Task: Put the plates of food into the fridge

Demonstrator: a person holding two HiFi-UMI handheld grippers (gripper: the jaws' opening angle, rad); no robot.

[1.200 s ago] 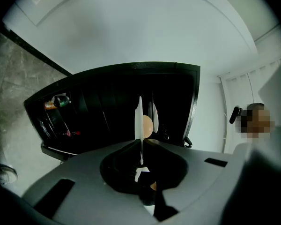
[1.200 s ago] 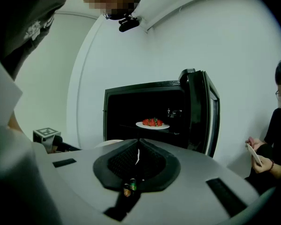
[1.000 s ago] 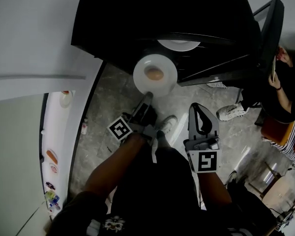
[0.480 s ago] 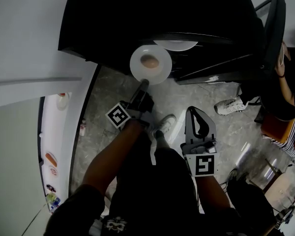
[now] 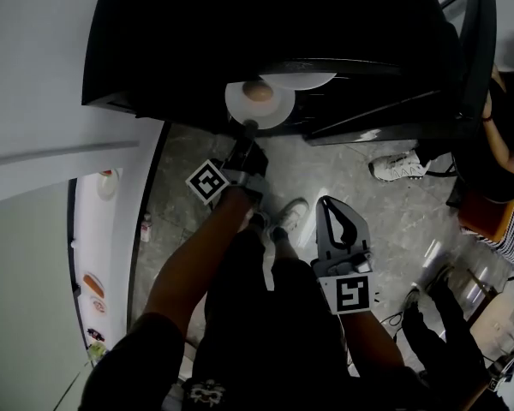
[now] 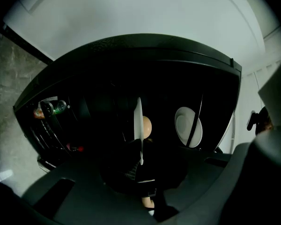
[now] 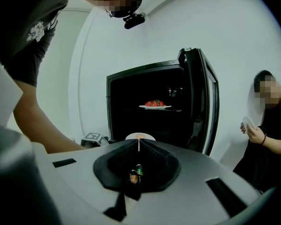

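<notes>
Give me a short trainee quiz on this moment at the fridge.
1. True or false: the right gripper holds a plate.
2. Where is the plate of red food? A. on a shelf in the fridge; B. on the floor; C. on top of the fridge.
3. Which gripper grips the plate with the round tan food?

Key
1. False: its jaws are shut on nothing.
2. A.
3. The left gripper, by the rim.
</notes>
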